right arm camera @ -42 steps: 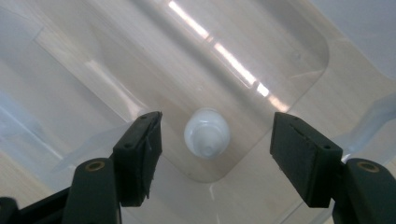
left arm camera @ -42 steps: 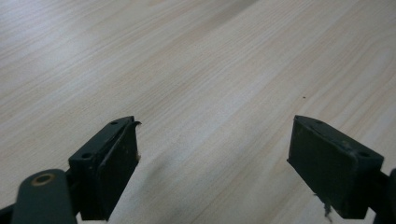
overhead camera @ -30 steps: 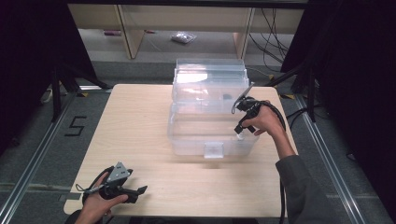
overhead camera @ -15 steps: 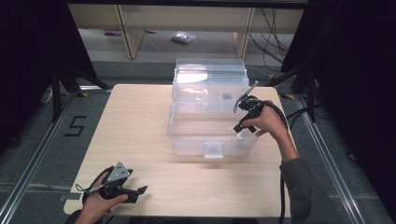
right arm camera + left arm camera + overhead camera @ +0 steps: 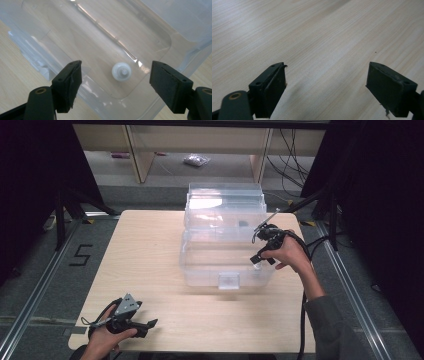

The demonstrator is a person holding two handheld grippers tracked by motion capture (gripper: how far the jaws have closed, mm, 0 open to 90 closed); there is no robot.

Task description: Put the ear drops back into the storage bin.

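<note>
From the high view, a clear plastic bin [image 5: 226,255] stands mid-tabletop [image 5: 150,250]; the right gripper [image 5: 261,254] hovers over its right rim, the left gripper [image 5: 145,325] lies near the front left edge.

In the left gripper view, the jaws gape wide over bare wood, holding nothing.

In the right gripper view, the jaws stand wide apart above the bin, and a small white round piece [image 5: 121,71] on the bin's floor lies between them, untouched.
</note>
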